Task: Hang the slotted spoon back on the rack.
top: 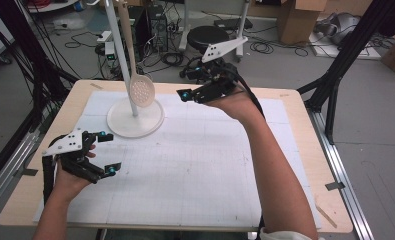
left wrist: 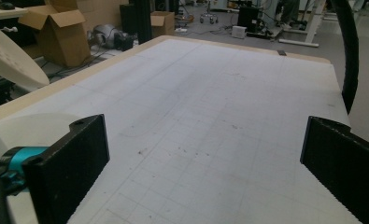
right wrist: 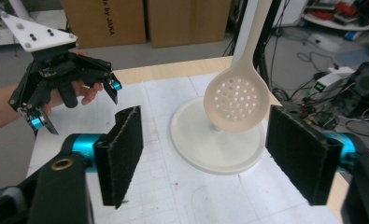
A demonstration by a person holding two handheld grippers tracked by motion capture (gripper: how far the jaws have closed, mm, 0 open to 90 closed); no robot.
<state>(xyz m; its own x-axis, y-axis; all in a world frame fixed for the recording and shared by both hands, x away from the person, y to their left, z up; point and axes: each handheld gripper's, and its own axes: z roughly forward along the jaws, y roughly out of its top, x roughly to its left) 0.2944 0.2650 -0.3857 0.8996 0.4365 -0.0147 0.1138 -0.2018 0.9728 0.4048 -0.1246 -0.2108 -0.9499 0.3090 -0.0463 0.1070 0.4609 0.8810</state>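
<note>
Two forearms enter from the bottom of the high view, each hand holding a black two-jaw gripper over a pale wooden table [top: 305, 165] covered by a white gridded mat [top: 195, 170].

At the near left corner of the mat, the left gripper [top: 106, 152] sits low over the mat. Its jaws are spread wide. In the left gripper view nothing lies between them but bare mat.

Farther back, the right gripper [right wrist: 205, 156] is held above the table with its jaws pointing at a slotted spoon [right wrist: 237, 100]. In the right gripper view the jaws stand well apart with nothing between the pads; the spoon's perforated bowl shows beyond the gap, not touching either jaw.

That cream-coloured spoon hangs bowl down from a white stand, its handle rising out of frame. A slanted white pole [top: 119, 45] rises from a round white base [top: 145, 125] at the back left of the mat. In the high view the bowl hangs beside the pole, above the base, close to the right gripper's tips but apart from them.
</note>
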